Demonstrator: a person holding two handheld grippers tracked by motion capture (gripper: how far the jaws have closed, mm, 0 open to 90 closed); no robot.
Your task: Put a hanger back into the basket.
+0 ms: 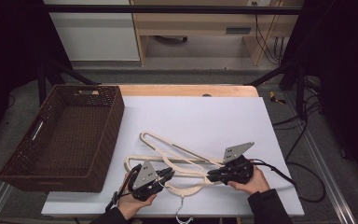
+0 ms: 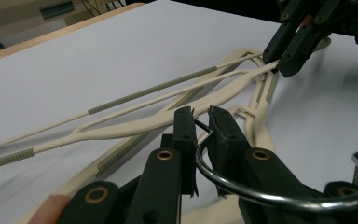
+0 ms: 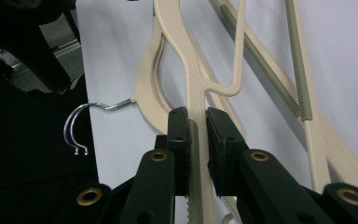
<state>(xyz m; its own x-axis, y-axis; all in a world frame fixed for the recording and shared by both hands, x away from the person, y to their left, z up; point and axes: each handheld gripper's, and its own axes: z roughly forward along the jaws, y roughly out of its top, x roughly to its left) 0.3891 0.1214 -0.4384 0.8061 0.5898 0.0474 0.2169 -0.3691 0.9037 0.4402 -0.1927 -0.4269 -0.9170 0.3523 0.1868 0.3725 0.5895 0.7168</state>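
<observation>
Cream hangers (image 1: 177,161) lie tangled together on the white table top (image 1: 205,116), near its front edge, between the person's two hands. They are thin plastic ones, with ribbed grey-green strips along some of their bars (image 2: 154,88). Their metal hooks (image 1: 182,212) reach out past the front edge of the table.

The left gripper (image 1: 168,175) sits at the left end of the pile, with its jaws drawn in narrow. In the left gripper view the black jaws stand on either side of a wire hook (image 2: 205,154) and a cream arm, and I cannot tell for certain whether the pads actually press on them.

The right gripper (image 1: 213,176) comes in from the other side, and its jaws are clamped tight on one cream hanger arm (image 3: 196,135). The right gripper view shows the arm pinched squarely between the two pads. Two shiny hooks (image 3: 77,123) curl beside it over the table edge.

A dark brown woven basket (image 1: 51,172) stands on the left side of the table, well apart from the hangers.
</observation>
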